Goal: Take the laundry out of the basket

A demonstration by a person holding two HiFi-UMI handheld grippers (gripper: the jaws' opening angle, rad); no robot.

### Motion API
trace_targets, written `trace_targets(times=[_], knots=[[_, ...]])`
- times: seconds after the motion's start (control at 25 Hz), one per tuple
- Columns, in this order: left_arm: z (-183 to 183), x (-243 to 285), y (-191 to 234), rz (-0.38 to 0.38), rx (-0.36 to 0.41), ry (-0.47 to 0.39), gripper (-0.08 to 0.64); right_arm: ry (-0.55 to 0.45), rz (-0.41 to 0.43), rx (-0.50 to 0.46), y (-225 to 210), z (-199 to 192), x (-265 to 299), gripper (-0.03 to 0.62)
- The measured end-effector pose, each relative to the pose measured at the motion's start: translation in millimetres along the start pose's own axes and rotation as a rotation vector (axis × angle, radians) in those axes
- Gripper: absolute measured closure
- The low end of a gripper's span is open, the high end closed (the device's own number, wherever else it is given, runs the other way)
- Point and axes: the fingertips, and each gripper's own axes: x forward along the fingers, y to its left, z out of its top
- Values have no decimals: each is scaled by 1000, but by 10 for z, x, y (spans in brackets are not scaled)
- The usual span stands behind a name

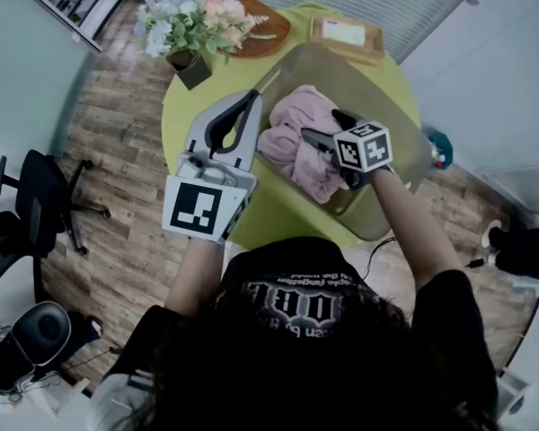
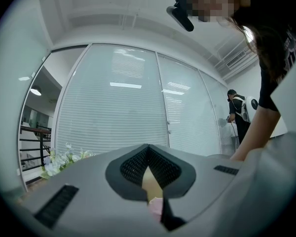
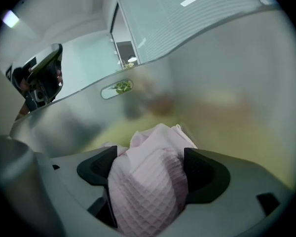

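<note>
The laundry (image 1: 296, 137) is a soft pink cloth with a quilted diamond weave, bunched in folds inside a cloudy, see-through plastic basket (image 1: 391, 106) with rounded walls. The basket sits on a round yellow-green table (image 1: 274, 214) beside a pot of flowers (image 1: 193, 21) and a wooden tray (image 1: 346, 36), over a plank floor (image 1: 117, 151). The right gripper (image 3: 150, 152) reaches into the basket, its jaws spread wide with cloth heaped between them. The left gripper (image 1: 251, 99) has its tips closed together at the basket's rim.
</note>
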Motion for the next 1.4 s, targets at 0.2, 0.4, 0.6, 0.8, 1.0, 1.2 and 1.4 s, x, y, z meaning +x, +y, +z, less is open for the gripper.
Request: trace_targets(times=[0.2,0.4,0.6,0.8,1.0,1.2,1.4], knots=[[-23,9,-19,-3,2,5,560,19,10,64,-33,-11,78,179],[-37,32,-42,-9,0,11,560,31,26,91,-33,-15,107,191],[-50,46,-70,-15,0,14,560,41,32,84,-3,-13,94,291],[-55,50,-93,-17,3,19,560,77,10,62,-18,-23,75,414],[-51,38,-101,-14,4,19,560,87,-14,10,-7,1,60,472],[-38,15,-104,-8,11,19,560,90,-37,-59,22,27,31,486],[-41,-13,-116,-3,14,22,560,61,-50,-113,56,75,-11,502]])
